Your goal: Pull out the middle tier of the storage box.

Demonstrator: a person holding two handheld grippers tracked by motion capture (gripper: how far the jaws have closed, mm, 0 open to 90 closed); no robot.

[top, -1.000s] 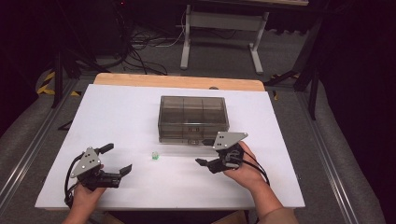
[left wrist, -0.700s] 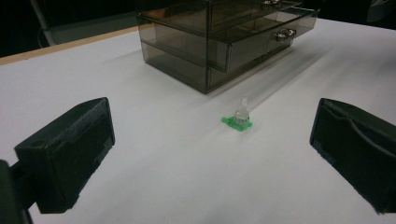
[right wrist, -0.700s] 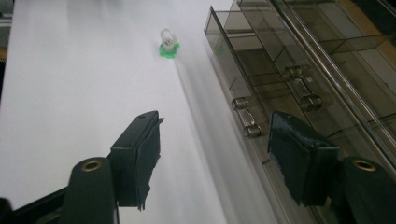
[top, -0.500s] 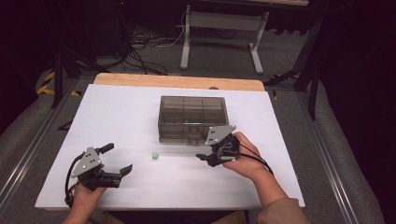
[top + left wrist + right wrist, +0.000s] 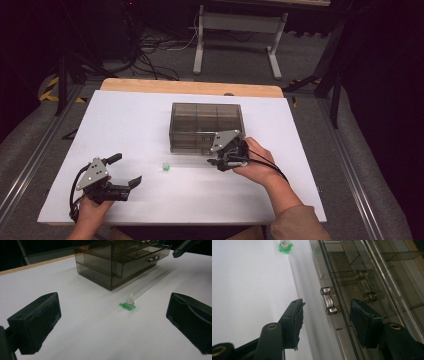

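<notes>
A smoky clear drawer box (image 5: 206, 127) stands mid-table, also seen in the left gripper view (image 5: 117, 262). My right gripper (image 5: 216, 161) is at its front face. In the right gripper view its jaws (image 5: 328, 315) have just been closing. They stand on either side of a lower drawer's clear handle (image 5: 328, 301), and the pads are clear of it. A small clear part on a green base (image 5: 166, 168) stands on the table left of that gripper. It also lies ahead of my left gripper (image 5: 112, 322), which rests wide open at the front left (image 5: 125, 170).
The white table top (image 5: 125, 120) has a wooden far edge (image 5: 190, 87). Beyond it are a dark floor with cables and a grey stand (image 5: 235, 30). One finger of the right gripper (image 5: 185, 246) shows at the top right of the left gripper view.
My right gripper has moved left and forward up to the front of the drawer box. The left gripper has stayed where it was.
</notes>
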